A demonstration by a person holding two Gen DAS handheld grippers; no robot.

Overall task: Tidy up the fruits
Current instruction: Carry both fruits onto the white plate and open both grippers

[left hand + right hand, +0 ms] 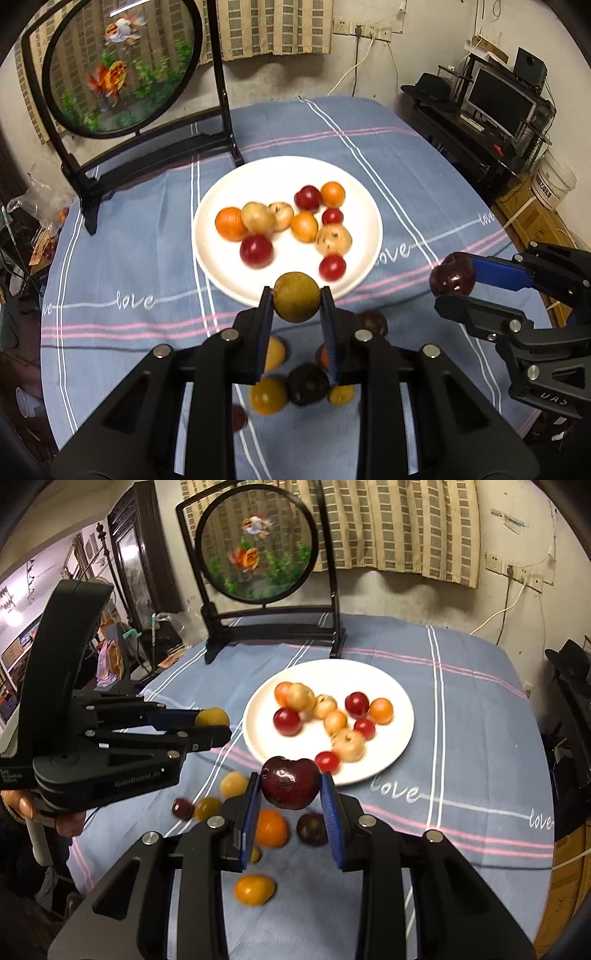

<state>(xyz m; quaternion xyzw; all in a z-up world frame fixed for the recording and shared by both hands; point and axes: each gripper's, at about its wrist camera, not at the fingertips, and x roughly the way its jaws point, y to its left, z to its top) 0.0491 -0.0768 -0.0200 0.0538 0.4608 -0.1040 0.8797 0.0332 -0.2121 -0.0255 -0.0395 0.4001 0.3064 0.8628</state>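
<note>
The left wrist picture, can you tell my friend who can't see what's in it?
The left gripper holds a round yellow-green fruit just above the near edge of a white plate of red, orange and yellow fruits. To the right, the right gripper holds a dark red fruit. More fruits lie on the blue tablecloth below.

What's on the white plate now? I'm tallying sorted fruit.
White plate carries about ten small red, orange and pale yellow fruits, clustered and touching. Any fruit hidden behind the others can't be ruled out.
</note>
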